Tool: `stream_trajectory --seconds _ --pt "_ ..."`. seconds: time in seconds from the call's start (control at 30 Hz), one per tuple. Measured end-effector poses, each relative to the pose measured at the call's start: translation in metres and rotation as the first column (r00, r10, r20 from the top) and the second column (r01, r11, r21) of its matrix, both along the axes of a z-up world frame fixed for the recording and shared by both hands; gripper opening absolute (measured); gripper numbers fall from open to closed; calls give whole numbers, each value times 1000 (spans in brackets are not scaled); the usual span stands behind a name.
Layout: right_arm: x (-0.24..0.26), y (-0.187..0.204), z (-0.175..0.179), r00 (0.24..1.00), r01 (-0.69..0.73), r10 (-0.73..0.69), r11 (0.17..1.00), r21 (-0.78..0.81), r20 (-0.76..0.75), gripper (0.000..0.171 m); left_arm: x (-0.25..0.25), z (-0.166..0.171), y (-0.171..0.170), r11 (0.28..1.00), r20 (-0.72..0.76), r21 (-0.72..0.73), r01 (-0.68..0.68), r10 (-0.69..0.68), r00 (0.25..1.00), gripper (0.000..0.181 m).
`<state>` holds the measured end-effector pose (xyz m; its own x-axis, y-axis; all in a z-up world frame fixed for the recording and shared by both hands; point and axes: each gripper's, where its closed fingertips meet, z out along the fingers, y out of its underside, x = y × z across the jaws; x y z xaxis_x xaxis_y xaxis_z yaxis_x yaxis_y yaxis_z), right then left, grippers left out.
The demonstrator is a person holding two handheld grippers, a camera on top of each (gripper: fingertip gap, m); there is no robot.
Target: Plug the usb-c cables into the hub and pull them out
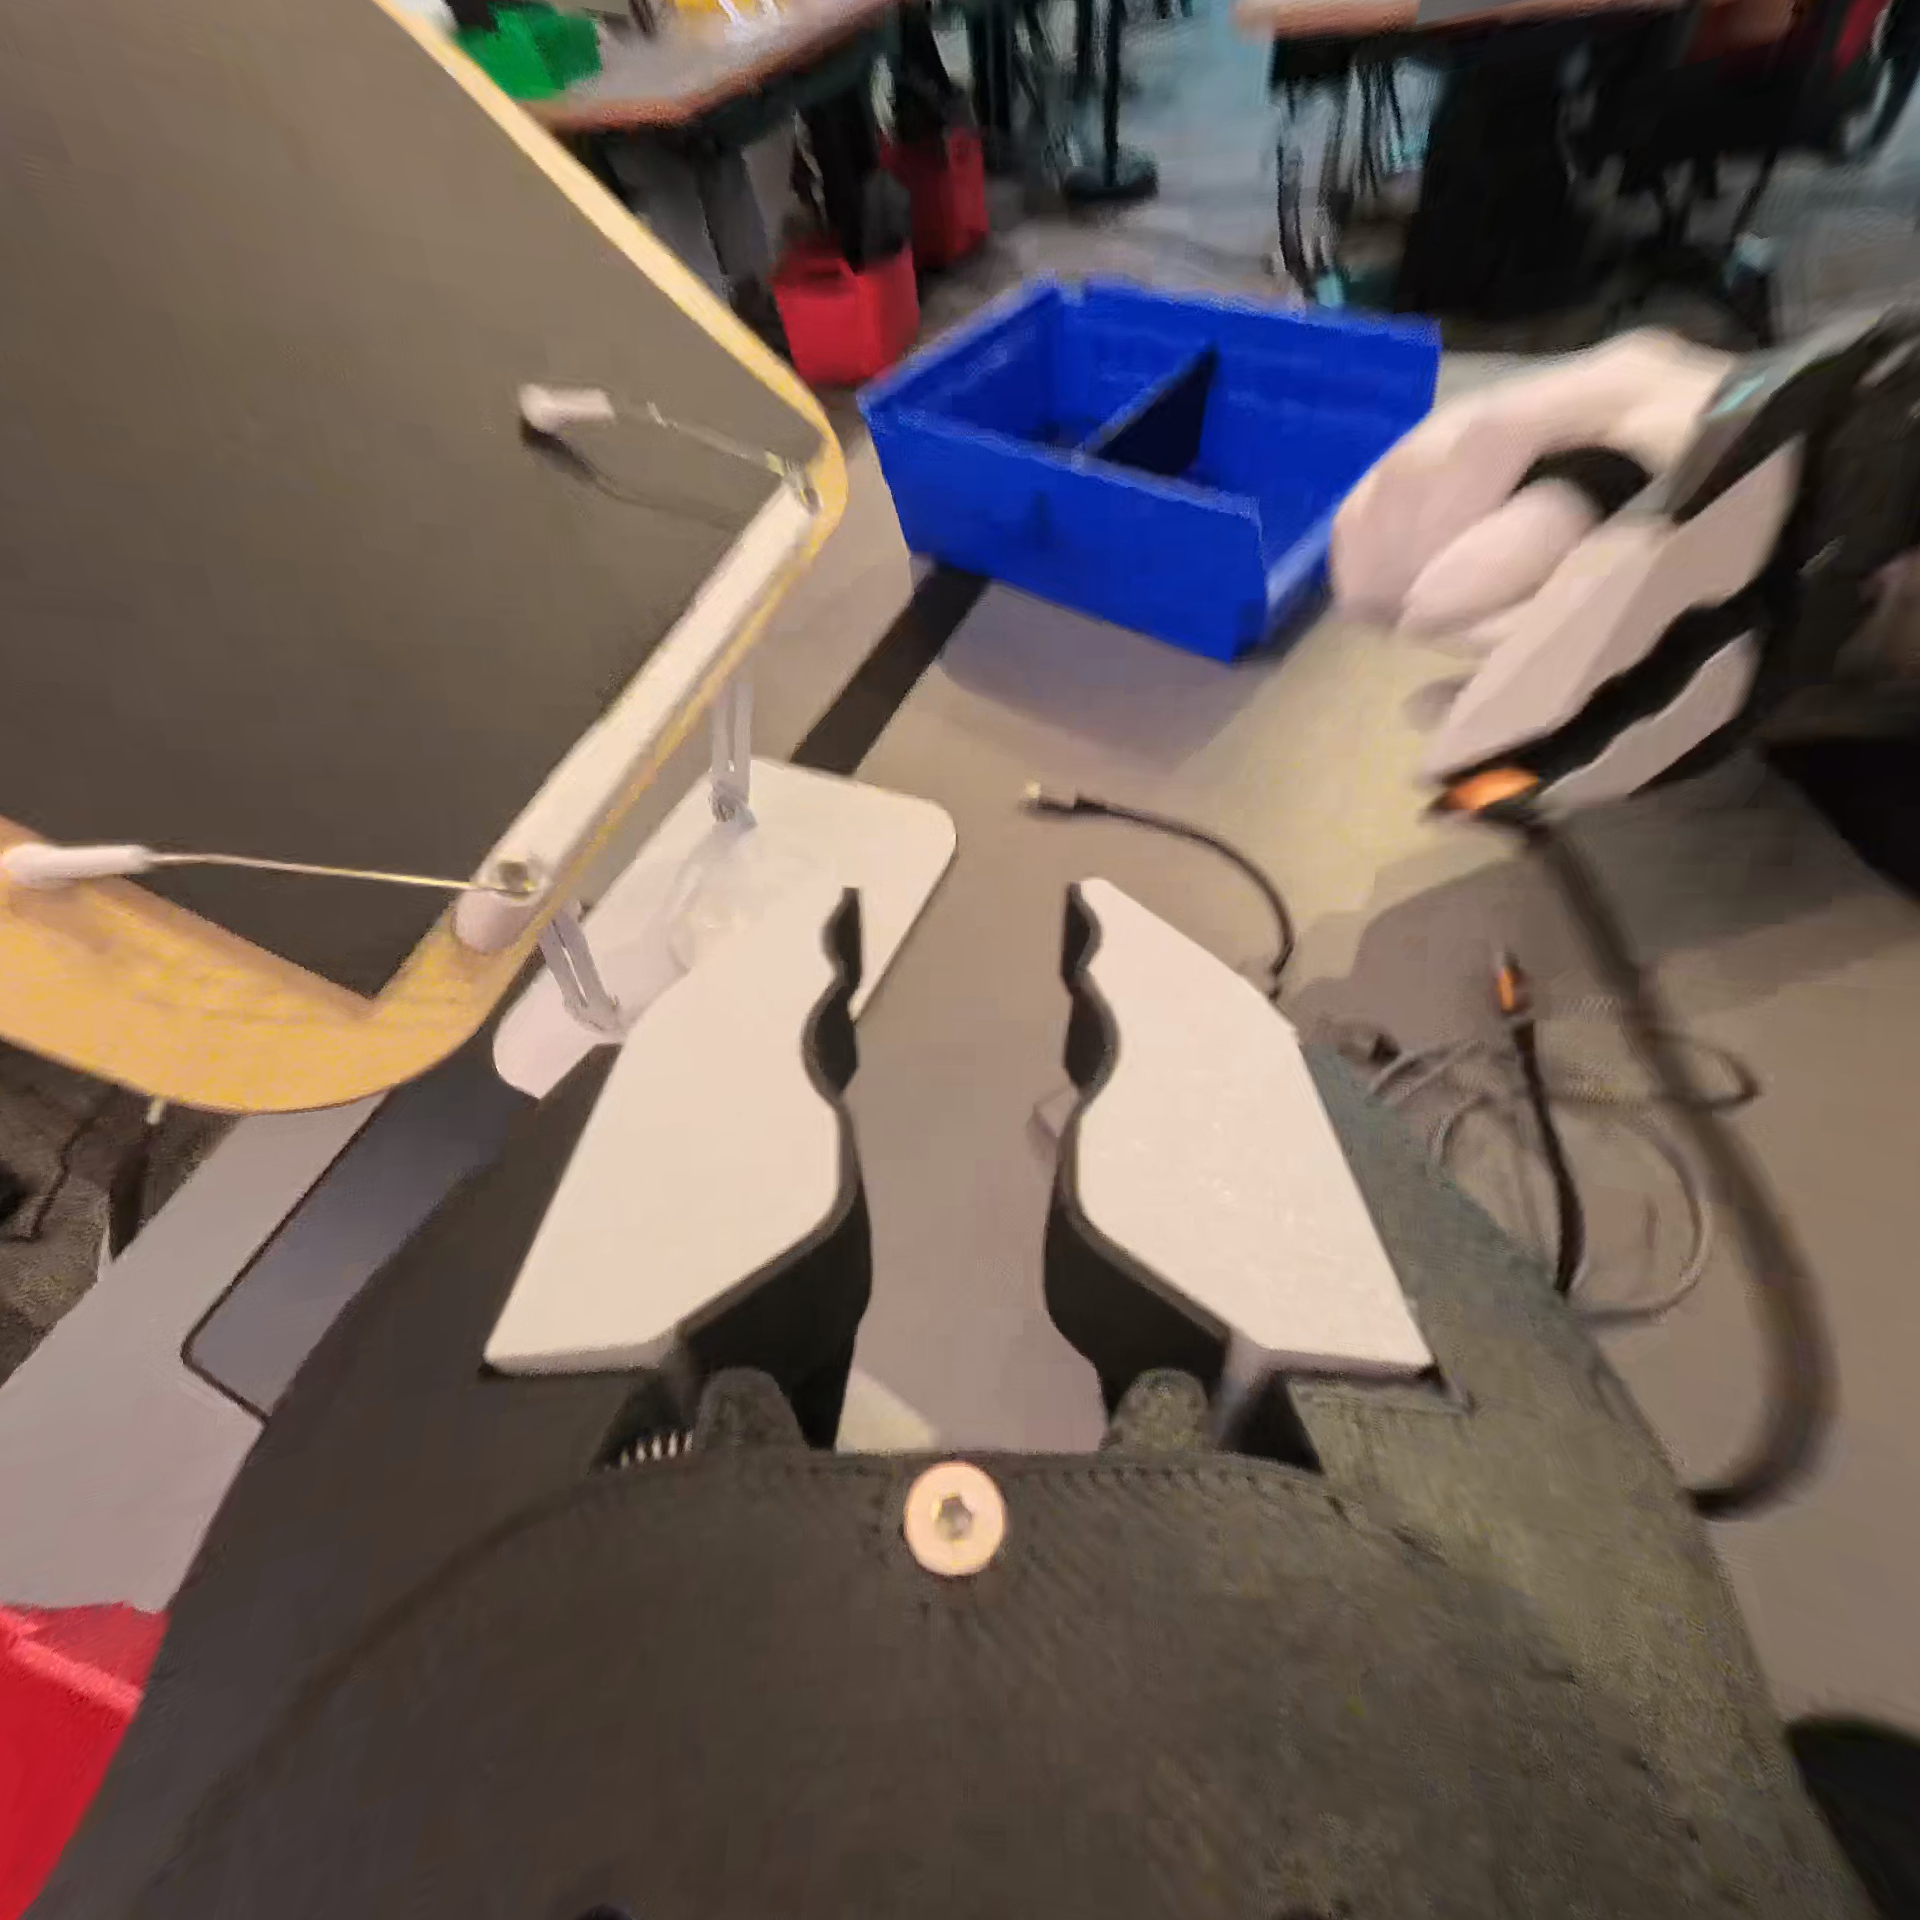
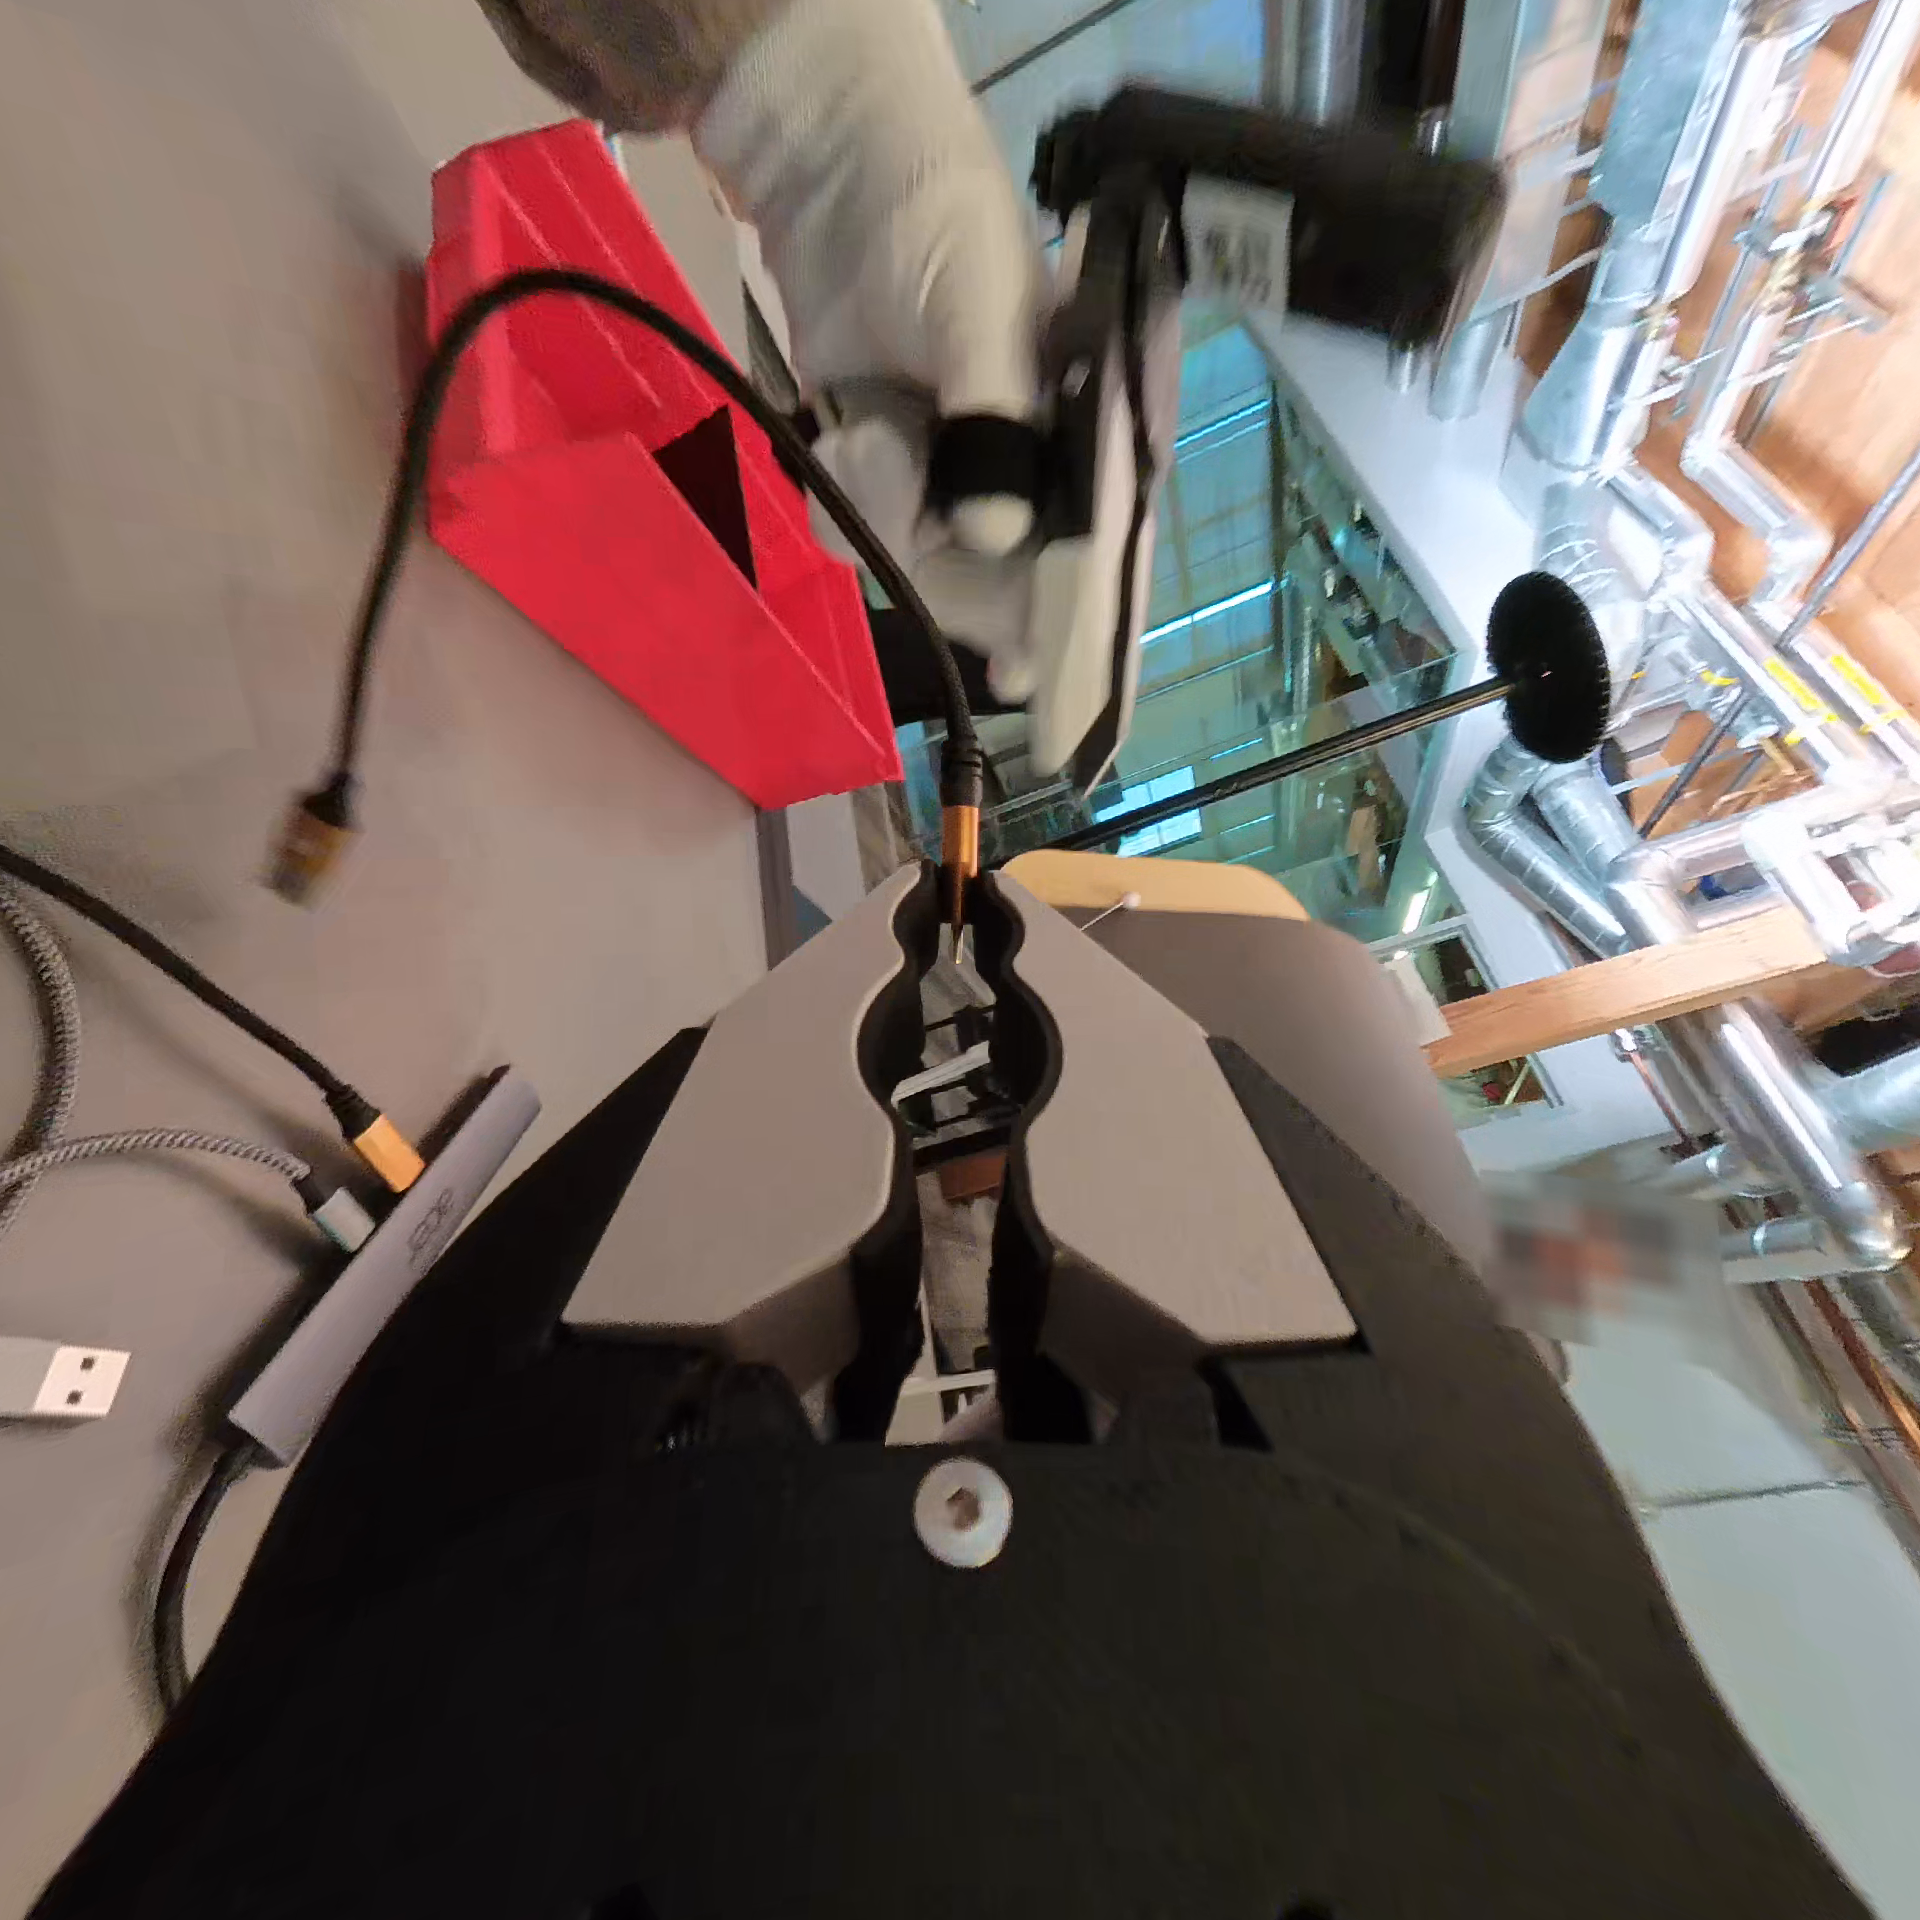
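Pinching orange-collared usb-c plug [image 2: 961,831] at fingertips of right gripper [image 2: 958,902], cable arcing above table [image 2: 582,914]. Left gripper [image 1: 961,914] spread wide, empty. Hub [image 2: 384,1268] on table, another orange-collared plug [image 2: 387,1151] seated.

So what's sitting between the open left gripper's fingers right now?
Nothing: in the left wrist view only bare grey table shows between the left gripper's fingers. The nearest black cable lies off to its right.

left gripper [image 1: 961,925] fingers apart, right gripper [image 2: 958,896] fingers pinched
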<state>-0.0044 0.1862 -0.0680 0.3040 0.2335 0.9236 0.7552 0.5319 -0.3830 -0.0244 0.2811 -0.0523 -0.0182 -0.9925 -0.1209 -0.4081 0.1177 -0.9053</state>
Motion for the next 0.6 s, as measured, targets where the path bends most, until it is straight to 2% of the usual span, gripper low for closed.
stream_trajectory --seconds 0.07,0.1,0.2,0.3,0.33,0.4,0.53,0.6 --pt "0 -2 11 1000 20 -19 999 27 -23 4 10 -27 2 999 -117 10 50 -48 992 54" --pt "3 0 13 999 42 -41 999 30 -31 3 16 -33 -15 992 -113 -38 123 -127 985 61" --pt "21 13 13 992 124 -122 992 35 -40 3 31 -35 -66 960 -19 -118 253 -257 966 90" --pt "29 21 8 982 188 -188 981 45 0 3 44 -23 -88 949 143 -176 260 -236 961 92" --pt "30 23 5 979 200 -201 978 53 31 3 48 -19 -88 953 189 -187 239 -204 961 90" --pt "34 26 2 966 237 -245 967 90 88 3 55 -12 -89 956 260 -208 206 -149 954 76" --pt "35 27 1 944 271 -293 951 150 155 3 66 -24 -85 978 231 -177 114 -71 970 52" --pt "36 28 3 935 287 -313 943 168 164 4 66 -25 -83 970 244 -215 110 -56 968 40"
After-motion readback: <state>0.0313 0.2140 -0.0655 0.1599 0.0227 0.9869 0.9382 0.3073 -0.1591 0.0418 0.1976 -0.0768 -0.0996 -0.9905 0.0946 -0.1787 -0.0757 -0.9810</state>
